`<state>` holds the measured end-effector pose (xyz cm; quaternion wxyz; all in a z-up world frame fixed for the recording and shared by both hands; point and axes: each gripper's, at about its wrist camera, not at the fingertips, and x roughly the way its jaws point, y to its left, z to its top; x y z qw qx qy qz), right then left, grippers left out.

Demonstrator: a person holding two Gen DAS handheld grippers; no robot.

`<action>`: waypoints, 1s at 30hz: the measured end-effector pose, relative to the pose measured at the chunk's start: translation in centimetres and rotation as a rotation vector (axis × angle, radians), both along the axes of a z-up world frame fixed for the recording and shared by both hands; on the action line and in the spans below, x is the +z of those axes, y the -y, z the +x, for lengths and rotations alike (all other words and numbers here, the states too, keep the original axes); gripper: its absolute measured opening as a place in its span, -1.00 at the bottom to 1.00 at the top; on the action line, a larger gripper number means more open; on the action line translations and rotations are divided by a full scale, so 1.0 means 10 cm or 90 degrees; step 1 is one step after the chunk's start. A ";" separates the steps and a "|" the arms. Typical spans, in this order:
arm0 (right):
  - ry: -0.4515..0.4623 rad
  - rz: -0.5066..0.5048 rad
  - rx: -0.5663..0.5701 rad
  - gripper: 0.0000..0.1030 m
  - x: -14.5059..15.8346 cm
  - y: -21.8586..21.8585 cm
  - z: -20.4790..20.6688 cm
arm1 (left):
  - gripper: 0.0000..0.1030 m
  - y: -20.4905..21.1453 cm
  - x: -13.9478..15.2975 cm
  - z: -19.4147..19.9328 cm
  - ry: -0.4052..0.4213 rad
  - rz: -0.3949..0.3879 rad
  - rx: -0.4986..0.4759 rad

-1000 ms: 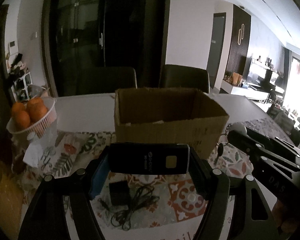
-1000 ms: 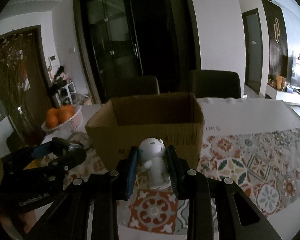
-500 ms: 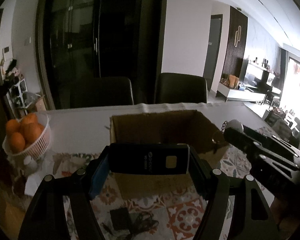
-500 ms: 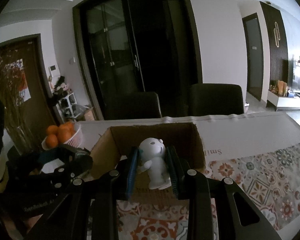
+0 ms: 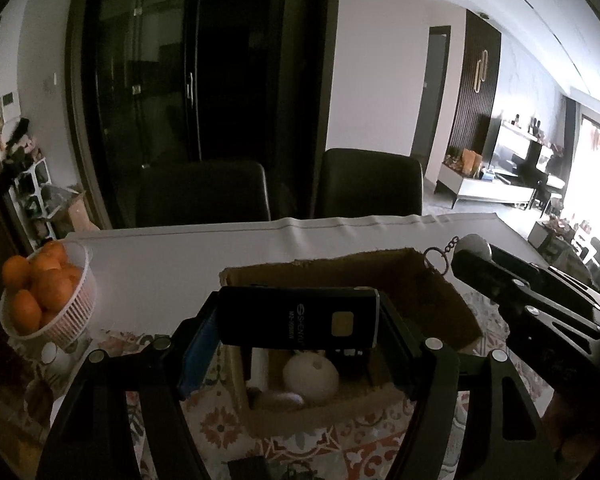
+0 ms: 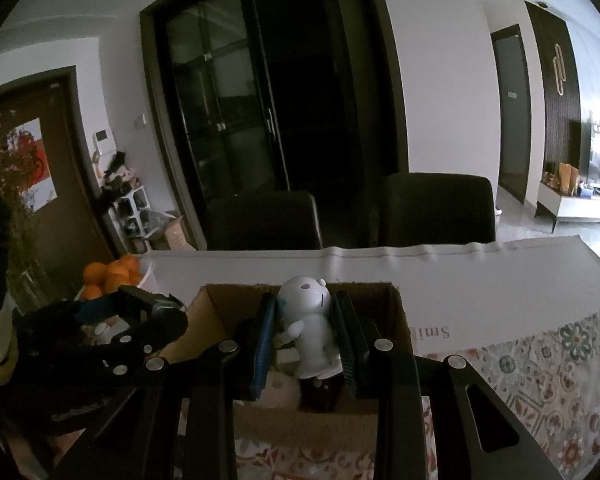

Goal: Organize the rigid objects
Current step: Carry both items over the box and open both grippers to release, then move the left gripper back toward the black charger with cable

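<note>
Cardboard box (image 5: 440,300) sat open-topped on the patterned tablecloth (image 6: 560,364), and I had both claws hanging right over it. My left gripper (image 5: 298,322) was clamped across a black oblong device (image 5: 298,322) with a small pale square on its face, held level between the two pads, directly above the box's mouth. Down inside the box, under that device, I could see a round white object (image 5: 310,374) and something dark just beside it, too dim to name. My right gripper (image 6: 304,330) was squeezed tight on a small white figurine (image 6: 310,330), upright, round head poking above the finger pads, its body pinched between them, over the box's near half (image 6: 216,312). From the left camera, a metal ring on a short chain (image 5: 438,258) hung by the right claw's tip, over the box's far right corner. The other gripper's dark frame showed at the edge of each view, so the two tools were close side by side. Off to the left, a white basket of oranges (image 5: 40,292) stood on the table (image 5: 180,256), well apart from the box. Two dark chairs (image 6: 436,208) stood behind the table's far edge.
</note>
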<state>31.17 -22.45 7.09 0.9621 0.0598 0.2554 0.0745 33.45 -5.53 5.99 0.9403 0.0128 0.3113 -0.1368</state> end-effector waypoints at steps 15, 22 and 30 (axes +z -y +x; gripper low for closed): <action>-0.072 -0.015 0.003 -0.41 -0.35 0.01 0.32 | 0.39 0.12 -0.43 0.37 -0.101 0.030 -0.037; -0.096 -0.018 -0.002 -0.37 -0.47 0.05 0.34 | 0.60 0.16 -0.54 0.35 -0.115 0.049 -0.031; -0.104 -0.015 -0.020 -0.32 -0.47 0.09 0.19 | 0.64 0.10 -0.42 0.13 -0.073 0.065 -0.008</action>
